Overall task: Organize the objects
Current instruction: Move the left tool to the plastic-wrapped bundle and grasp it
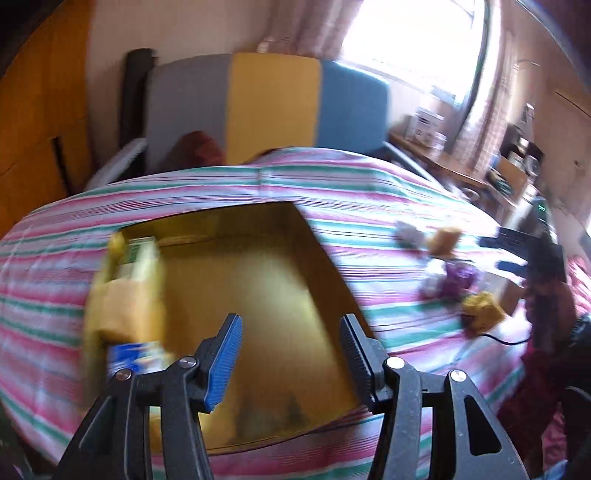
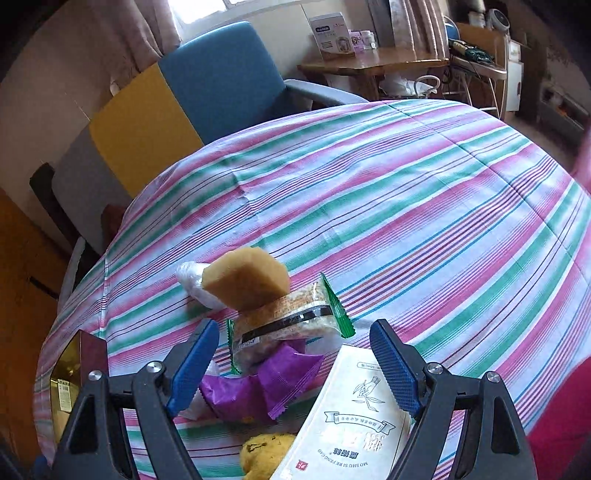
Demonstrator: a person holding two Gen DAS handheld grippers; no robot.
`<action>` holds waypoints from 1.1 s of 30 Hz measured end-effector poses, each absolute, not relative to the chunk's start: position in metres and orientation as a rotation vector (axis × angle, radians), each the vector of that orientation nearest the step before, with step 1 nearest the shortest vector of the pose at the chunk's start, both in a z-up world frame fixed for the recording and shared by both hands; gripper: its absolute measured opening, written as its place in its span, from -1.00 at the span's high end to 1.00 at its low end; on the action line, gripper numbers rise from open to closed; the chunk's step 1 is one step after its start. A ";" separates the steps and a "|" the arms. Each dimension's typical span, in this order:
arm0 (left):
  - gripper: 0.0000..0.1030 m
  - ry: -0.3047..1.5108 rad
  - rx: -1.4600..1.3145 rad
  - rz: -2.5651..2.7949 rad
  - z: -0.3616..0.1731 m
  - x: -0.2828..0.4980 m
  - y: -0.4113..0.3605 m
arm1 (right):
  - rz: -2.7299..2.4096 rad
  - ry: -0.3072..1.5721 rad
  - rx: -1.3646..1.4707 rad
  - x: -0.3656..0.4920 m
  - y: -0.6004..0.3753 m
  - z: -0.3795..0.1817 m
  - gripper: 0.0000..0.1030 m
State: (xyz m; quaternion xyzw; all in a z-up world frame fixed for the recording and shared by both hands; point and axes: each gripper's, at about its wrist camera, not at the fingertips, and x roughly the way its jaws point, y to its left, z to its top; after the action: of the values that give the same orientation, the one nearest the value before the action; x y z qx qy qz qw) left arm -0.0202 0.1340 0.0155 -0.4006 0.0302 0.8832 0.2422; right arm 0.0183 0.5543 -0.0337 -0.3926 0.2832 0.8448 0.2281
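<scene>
Your left claw (image 1: pixel 291 354) is spread wide and holds nothing, its blue-padded fingers (image 1: pixel 225 358) tilted down over the open cardboard box (image 1: pixel 258 295) on the striped counter (image 1: pixel 332 184). At the box's left wall a blurred yellow packet (image 1: pixel 127 295) with a blue patch shows; its print can't be read, nor can you tell whether it rests in the box.

Your right claw (image 2: pixel 293 365) is also wide open and empty, poised over the snack pile. Nearest you, between the pads, lies a white booklet-like pack (image 2: pixel 347 417) with a sketched hand and the words "MO SHU SI RE FENG GAO". Left of it sits a lumpy yellow piece (image 2: pixel 264 452), and just beyond, a purple wrapper (image 2: pixel 258 384). Next comes a clear bar wrapper with green ends (image 2: pixel 291 321), with a tan sponge-like block (image 2: pixel 245 277) resting on its far edge and a white crumpled bag (image 2: pixel 195 284) beside that. A gold box (image 2: pixel 70 376) stands at the counter's left edge.

Farther off, a grey, yellow and blue chair (image 2: pixel 221 81) faces the counter; beyond stands a wooden side table (image 2: pixel 373 62) with a white carton (image 2: pixel 330 35).
</scene>
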 end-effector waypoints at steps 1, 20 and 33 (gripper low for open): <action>-0.07 0.091 -1.090 2.388 0.016 -0.020 0.144 | 2.336 0.773 -1.089 0.017 0.552 -0.033 -0.64; 0.04 0.238 -1.216 2.014 -0.055 -0.066 0.348 | 2.417 0.788 -1.144 0.010 0.541 -0.036 -0.64; 0.27 0.173 -1.302 1.961 -0.089 -0.084 0.372 | 2.391 0.897 -1.113 0.015 0.555 -0.039 -0.64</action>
State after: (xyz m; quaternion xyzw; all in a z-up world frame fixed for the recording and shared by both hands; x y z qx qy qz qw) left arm -0.0843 0.3718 -0.0886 -0.5100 0.0676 0.7682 0.3810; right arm 0.0145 0.5555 -0.0391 -0.3931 0.3170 0.8448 0.1769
